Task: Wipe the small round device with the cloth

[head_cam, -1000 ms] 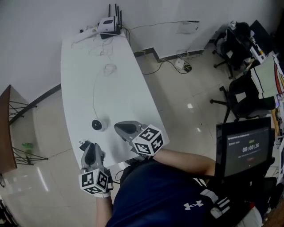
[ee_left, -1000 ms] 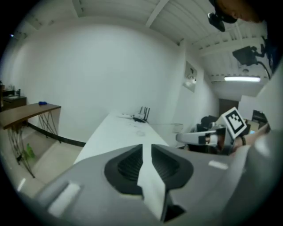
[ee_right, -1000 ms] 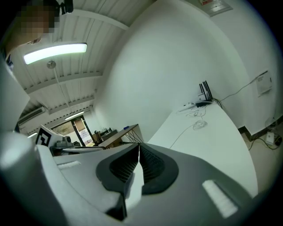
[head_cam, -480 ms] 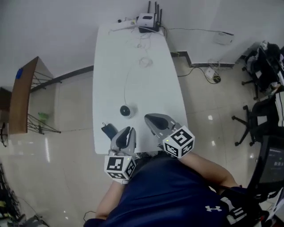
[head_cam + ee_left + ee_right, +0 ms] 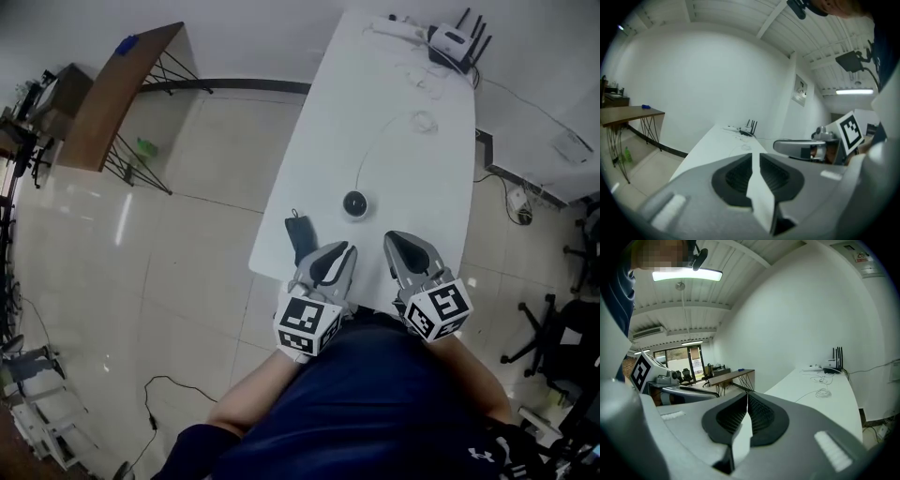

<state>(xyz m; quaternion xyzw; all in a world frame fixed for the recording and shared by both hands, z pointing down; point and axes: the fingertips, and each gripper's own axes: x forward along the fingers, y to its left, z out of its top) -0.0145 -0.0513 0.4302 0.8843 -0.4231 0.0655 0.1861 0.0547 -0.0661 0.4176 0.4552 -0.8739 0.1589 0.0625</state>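
The small round black device (image 5: 354, 203) sits on the white table (image 5: 394, 141), with a thin cable running from it toward the far end. A dark cloth (image 5: 300, 236) lies folded at the table's near left edge. My left gripper (image 5: 342, 249) hovers over the near edge just right of the cloth, shut and empty; its jaws meet in the left gripper view (image 5: 753, 155). My right gripper (image 5: 392, 236) is beside it, below and right of the device, also shut with nothing held (image 5: 746, 395). Neither touches the device or the cloth.
A router (image 5: 455, 39) with antennas and a white power strip (image 5: 392, 26) sit at the table's far end, near a coiled cable (image 5: 424, 120). A wooden side table (image 5: 122, 89) stands on the floor at the left. Office chairs (image 5: 562, 347) are at the right.
The head view has swung, so the table now runs up to the right. The left gripper has come from off the table's near corner to over its edge, beside the right gripper.
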